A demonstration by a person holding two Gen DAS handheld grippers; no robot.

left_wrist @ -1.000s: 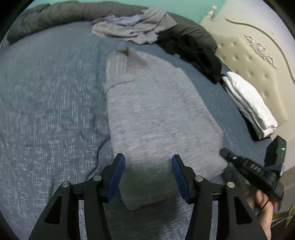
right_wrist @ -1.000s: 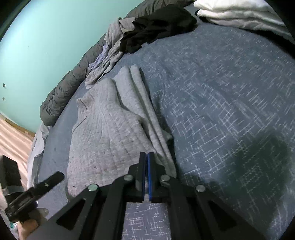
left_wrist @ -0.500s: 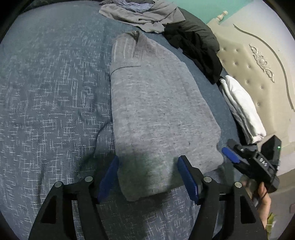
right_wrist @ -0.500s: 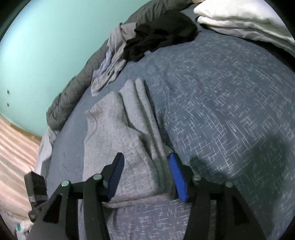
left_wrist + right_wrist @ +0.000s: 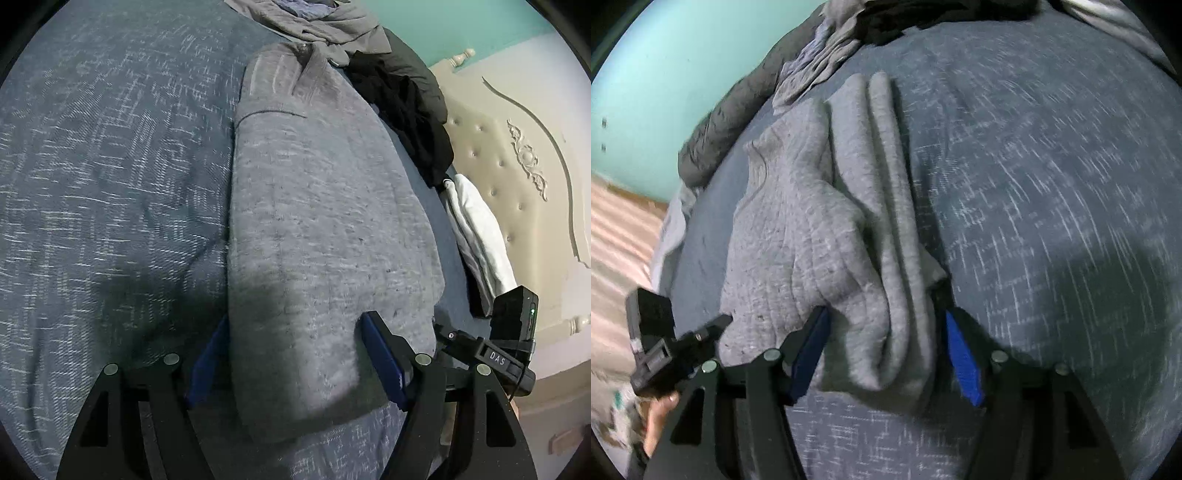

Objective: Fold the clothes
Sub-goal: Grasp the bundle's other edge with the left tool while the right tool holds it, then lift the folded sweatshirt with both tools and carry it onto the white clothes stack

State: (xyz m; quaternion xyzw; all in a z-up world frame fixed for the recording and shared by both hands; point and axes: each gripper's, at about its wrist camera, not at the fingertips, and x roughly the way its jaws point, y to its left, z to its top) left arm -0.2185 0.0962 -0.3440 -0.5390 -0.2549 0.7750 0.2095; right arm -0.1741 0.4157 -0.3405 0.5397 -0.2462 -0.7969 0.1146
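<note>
Now both my grippers, left [image 5: 295, 360] and right [image 5: 884, 352], straddle the grey sweater's [image 5: 325, 221] near hem, jaws opening, nothing pinched; next, I judge, closing and lifting it for the fold.

"DAS" label on right tongs [image 5: 496, 360] body.

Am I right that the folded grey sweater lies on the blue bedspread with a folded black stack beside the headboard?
Not quite: the folded stack beside the headboard is white, as the left wrist view shows; the black clothes there lie in a loose heap. The grey sweater does lie folded on the blue bedspread.
</note>
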